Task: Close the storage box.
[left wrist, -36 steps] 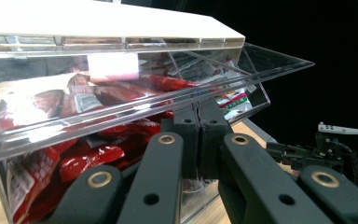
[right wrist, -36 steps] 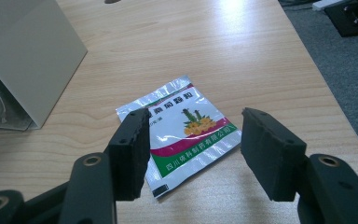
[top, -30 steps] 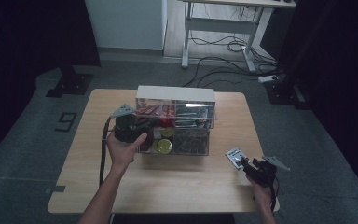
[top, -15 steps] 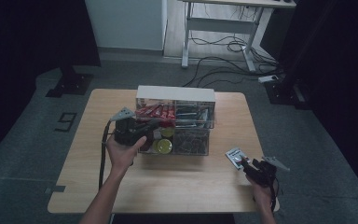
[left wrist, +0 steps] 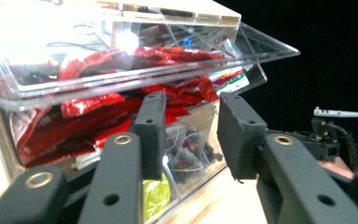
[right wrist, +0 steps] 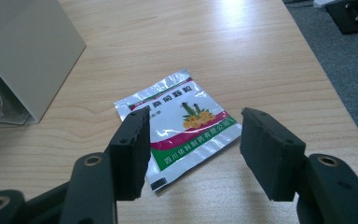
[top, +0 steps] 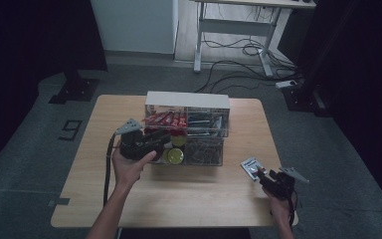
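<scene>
I'm hovering the right gripper (right wrist: 193,149), jaws spread, over the foil sachet (right wrist: 177,123) mid-frame; left gripper (left wrist: 186,135), released, is facing the clear organizer (left wrist: 121,70). Next, likely: clamping the sachet.

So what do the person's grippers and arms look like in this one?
Both grippers, left and right, are black, each with two blocky, foam-like jaws on bolted arms, a grey three-cornered plate on top and a trailing black cable. Forearms are bare; no sleeves or gloves visible.
</scene>
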Motion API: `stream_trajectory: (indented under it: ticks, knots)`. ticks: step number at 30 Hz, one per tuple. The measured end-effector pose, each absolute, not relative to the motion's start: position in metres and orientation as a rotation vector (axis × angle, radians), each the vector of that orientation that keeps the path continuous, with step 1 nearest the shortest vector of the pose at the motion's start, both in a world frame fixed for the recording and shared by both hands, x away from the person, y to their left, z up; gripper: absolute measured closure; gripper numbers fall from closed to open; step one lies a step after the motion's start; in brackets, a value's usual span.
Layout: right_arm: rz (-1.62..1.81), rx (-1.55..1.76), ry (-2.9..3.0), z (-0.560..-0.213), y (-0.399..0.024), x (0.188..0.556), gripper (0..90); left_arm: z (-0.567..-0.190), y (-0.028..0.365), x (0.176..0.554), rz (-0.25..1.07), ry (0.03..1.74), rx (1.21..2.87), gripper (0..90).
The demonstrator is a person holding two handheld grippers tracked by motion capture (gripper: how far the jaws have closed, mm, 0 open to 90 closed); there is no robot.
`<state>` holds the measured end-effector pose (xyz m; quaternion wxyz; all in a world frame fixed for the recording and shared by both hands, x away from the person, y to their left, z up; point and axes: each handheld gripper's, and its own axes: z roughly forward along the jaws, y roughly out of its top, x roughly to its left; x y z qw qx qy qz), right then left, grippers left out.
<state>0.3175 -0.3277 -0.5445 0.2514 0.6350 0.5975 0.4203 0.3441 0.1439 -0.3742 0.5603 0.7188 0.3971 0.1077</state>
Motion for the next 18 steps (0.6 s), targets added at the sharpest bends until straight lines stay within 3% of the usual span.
stream_trajectory:
  ticks: [18]
  knots:
    - [1.137,1.720,1.633,-0.545,-0.326,0.315,42.4,-0.391,0.144,0.323,0.366,0.914,1.732,46.9]
